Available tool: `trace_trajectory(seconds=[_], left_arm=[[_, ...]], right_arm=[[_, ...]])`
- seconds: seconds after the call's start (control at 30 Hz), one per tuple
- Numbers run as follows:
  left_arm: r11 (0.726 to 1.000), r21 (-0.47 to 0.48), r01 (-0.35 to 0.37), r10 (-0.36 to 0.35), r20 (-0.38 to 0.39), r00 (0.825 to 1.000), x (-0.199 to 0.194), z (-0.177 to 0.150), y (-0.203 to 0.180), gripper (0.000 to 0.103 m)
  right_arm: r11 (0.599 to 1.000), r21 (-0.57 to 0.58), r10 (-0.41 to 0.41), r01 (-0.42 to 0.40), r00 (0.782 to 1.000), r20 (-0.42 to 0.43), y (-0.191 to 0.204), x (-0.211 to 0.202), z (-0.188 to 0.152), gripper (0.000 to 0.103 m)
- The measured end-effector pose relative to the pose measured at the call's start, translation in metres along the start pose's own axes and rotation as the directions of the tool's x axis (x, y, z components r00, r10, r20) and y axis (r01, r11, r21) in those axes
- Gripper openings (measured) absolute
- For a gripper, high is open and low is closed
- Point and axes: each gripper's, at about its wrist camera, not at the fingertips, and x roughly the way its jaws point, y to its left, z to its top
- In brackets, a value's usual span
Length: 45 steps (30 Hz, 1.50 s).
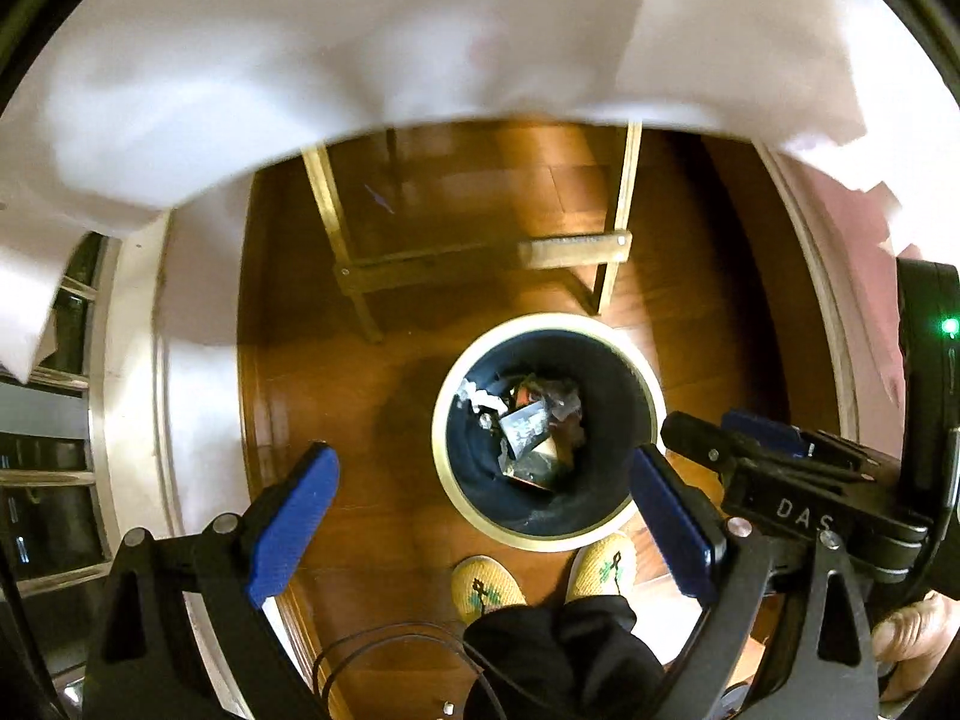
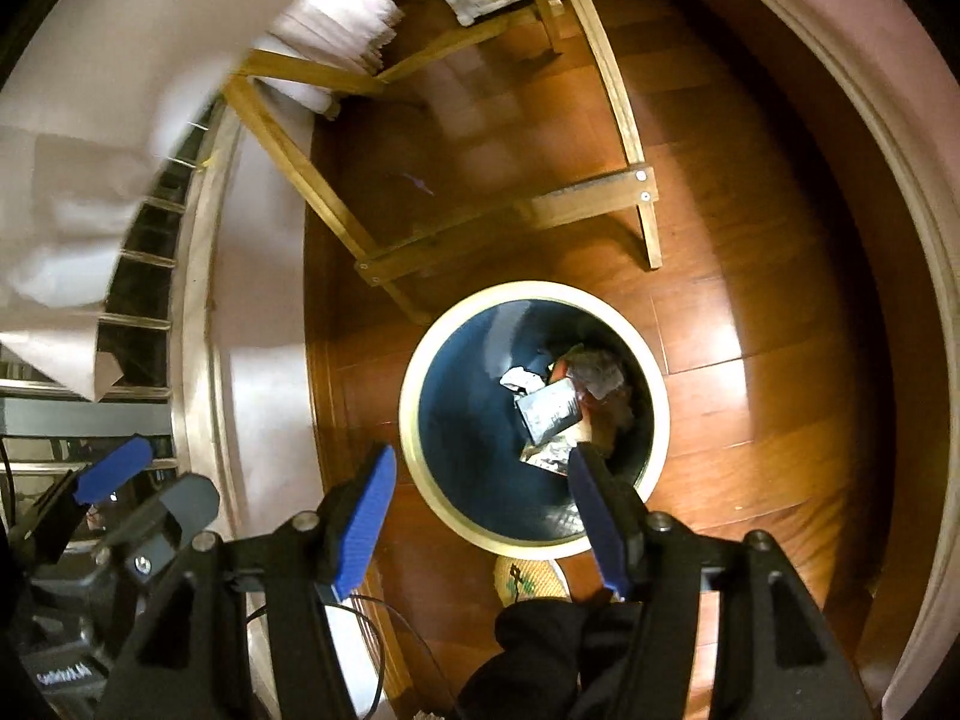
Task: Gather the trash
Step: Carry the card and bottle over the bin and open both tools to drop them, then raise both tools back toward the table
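Observation:
A round trash bin (image 1: 456, 384) with a cream rim and dark blue inside stands on the wooden floor; it also shows in the right wrist view (image 2: 414, 384). Crumpled wrappers and a silver packet (image 1: 528, 426) lie at its bottom, seen too in the right wrist view (image 2: 549, 414). My left gripper (image 1: 486, 522) is open and empty, held high above the bin's near-left edge. My right gripper (image 2: 486, 516) is open and empty above the bin's near rim. The right gripper (image 1: 744, 438) shows at the right in the left wrist view, the left gripper (image 2: 114, 474) at the left in the right wrist view.
A wooden table frame (image 1: 474, 258) stands just beyond the bin, with a white tablecloth (image 1: 300, 60) hanging over it. The person's feet in yellow slippers (image 1: 486, 588) stand beside the bin. A white wall base (image 1: 198, 360) and a dark window run along the left.

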Motion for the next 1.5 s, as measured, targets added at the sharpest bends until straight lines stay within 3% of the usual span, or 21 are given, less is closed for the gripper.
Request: trace_trajectory(seconds=[0.57, 0.83, 1.03, 1.23, 1.5], left_arm=[[0.998, -0.070, 0.004, 0.007, 0.153, 0.988, -0.153, 0.037, 0.003, 0.096], [0.998, -0.068, 0.003, 0.014, 0.249, 0.968, -0.241, 0.053, -0.006, 0.096], [0.994, -0.102, -0.046, 0.079, 0.346, 0.935, -0.305, 0.061, -0.012, 0.096], [0.987, -0.151, -0.055, 0.110, 0.385, 0.916, -0.345, 0.070, -0.007, 0.096], [0.982, -0.181, -0.055, 0.124, 0.400, 0.908, -0.366, 0.092, -0.005, 0.096]], right_arm=[[0.990, -0.135, 0.040, -0.031, 0.997, 0.069, 0.059, -0.130, 0.008, 0.060], [0.973, -0.219, 0.098, -0.072, 0.989, 0.108, 0.091, -0.204, 0.017, 0.060], [0.951, -0.292, 0.156, -0.102, 0.973, 0.169, 0.111, -0.258, 0.029, 0.060], [0.930, -0.347, 0.204, -0.119, 0.954, 0.220, 0.122, -0.296, 0.040, 0.060], [0.905, -0.408, 0.245, -0.124, 0.934, 0.259, 0.140, -0.322, 0.067, 0.060]])
